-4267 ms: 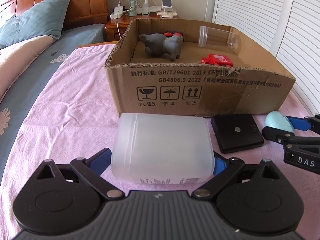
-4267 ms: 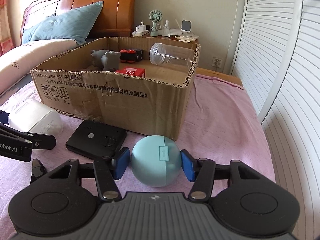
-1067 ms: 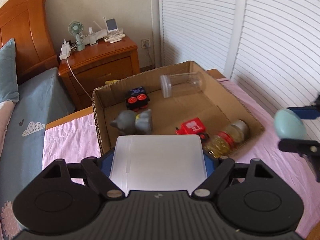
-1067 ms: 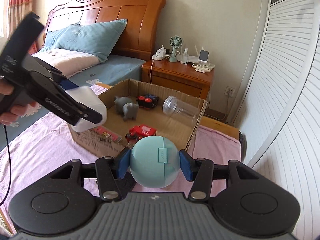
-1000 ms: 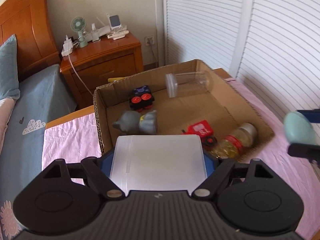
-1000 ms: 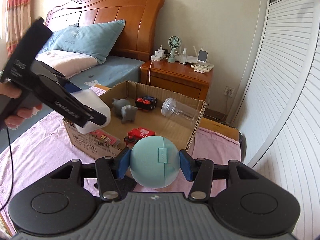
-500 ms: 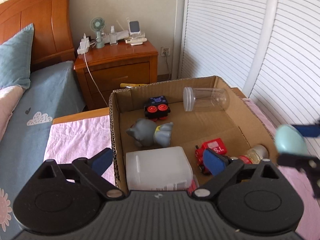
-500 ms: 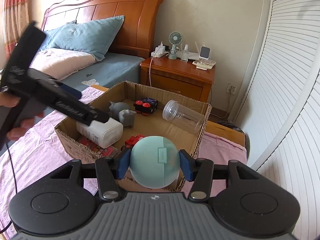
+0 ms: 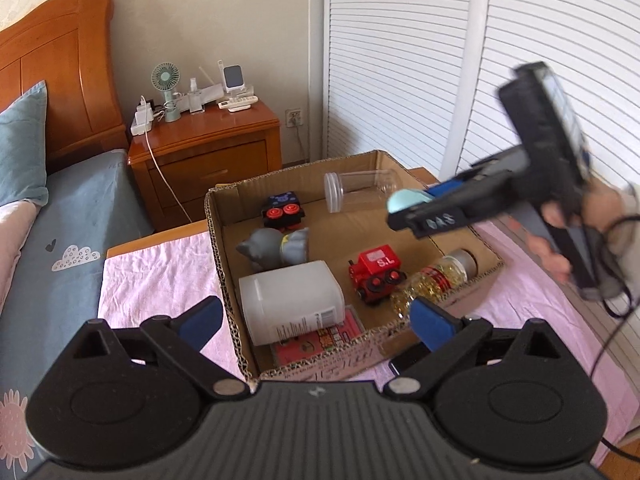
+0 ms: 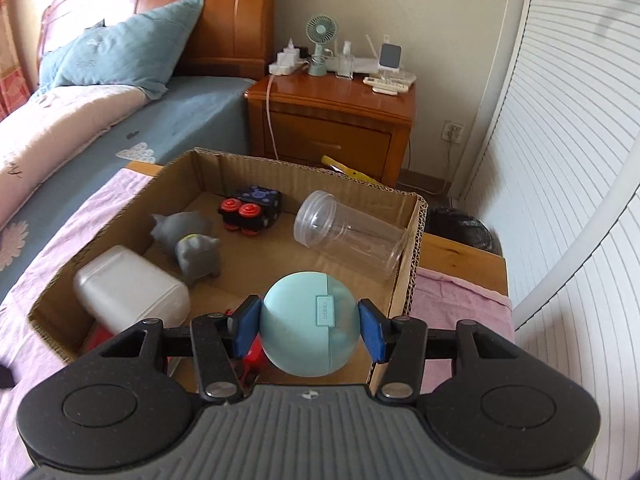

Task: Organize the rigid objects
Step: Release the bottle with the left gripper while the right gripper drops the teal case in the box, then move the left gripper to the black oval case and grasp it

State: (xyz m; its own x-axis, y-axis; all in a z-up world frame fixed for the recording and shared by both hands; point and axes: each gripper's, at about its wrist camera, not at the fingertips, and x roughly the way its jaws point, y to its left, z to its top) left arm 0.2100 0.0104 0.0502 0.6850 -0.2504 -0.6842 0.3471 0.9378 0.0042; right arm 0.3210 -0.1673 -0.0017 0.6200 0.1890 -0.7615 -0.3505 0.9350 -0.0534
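A cardboard box [image 9: 218, 240] stands on the pink cloth. In its near left corner lies the white plastic jar [image 9: 290, 300], on its side. My left gripper [image 9: 316, 320] hovers above the box's near wall with its jaws opening and no pad touching the jar. My right gripper [image 10: 310, 328] is shut on a light blue round case [image 10: 308, 324] and hangs over the box's right half [image 10: 412, 248]. The left wrist view shows that gripper [image 9: 424, 210] and the case [image 9: 406, 200] above the box.
Inside the box lie a grey toy animal [image 9: 276, 246], a black toy car [image 9: 282, 210], a red toy train [image 9: 376, 272], a clear cup [image 9: 360, 190], a bottle with yellow contents [image 9: 436, 280] and a red packet [image 9: 320, 340]. A wooden nightstand [image 9: 208, 152] stands behind.
My left gripper has let go of the white jar, which now lies in the box, and has spread its jaws and drawn back. My right gripper has carried the blue case over the box.
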